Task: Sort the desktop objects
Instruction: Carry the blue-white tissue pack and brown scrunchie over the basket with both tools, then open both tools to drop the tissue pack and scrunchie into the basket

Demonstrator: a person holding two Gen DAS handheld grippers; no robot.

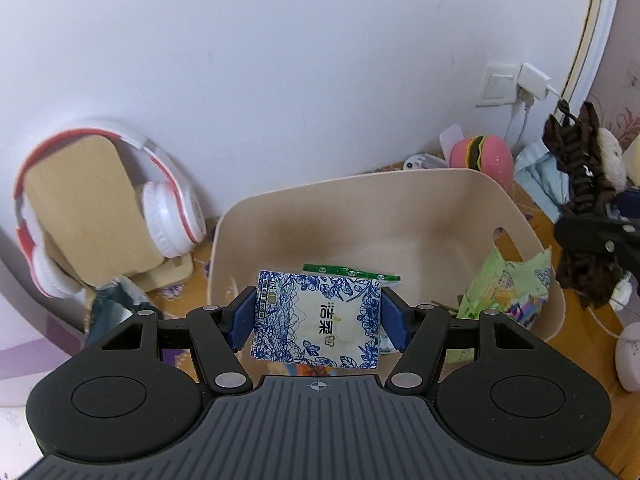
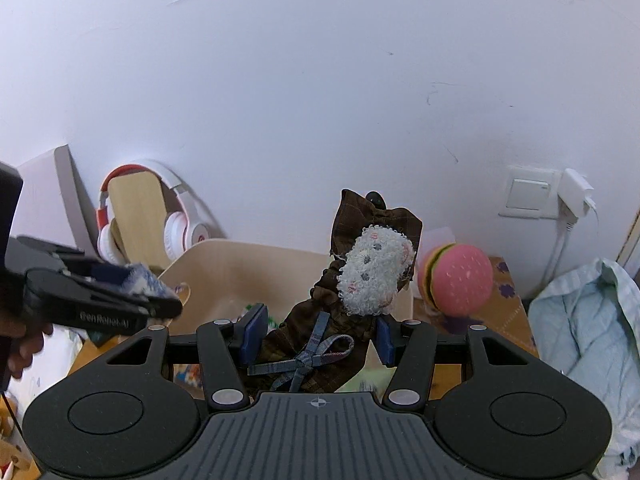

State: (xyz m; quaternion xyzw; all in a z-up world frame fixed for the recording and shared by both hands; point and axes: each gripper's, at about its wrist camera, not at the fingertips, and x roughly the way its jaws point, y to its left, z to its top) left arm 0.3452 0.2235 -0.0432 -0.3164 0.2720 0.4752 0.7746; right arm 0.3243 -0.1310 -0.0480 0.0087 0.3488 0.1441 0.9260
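Your left gripper [image 1: 318,316] is clamped on a flat tissue packet [image 1: 318,318], its blue pads pressing both short edges. The packet is glossy plastic, white with a blue floral print, and its long axis runs straight across the frame between the pads.

Directly behind and below the packet, at the centre of the left wrist view, sits the bin [image 1: 400,196] — a smooth beige tub with rounded corners and a cut-out handle in its right wall. It already holds a thin green sachet [image 1: 352,273] and a crumpled green wrapper [image 1: 508,284] against that wall. The packet looks to be over the bin's near rim, so the drop is forward and down; the left hand seems the nearer of the two.

Your right gripper [image 2: 318,334] is closed on a soft brown plaid fabric piece [image 2: 320,344], limp and wrinkled, with a woolly white patch [image 2: 374,276] and a small grey ribbon bow [image 2: 304,360]. It stands upright between the pads, in front of the bin's far corner.

At the left of both views, red-and-white headphones [image 1: 168,216] hang on a wooden stand [image 1: 80,208]. A pink burger-shaped toy [image 2: 460,284] sits right of the bin.
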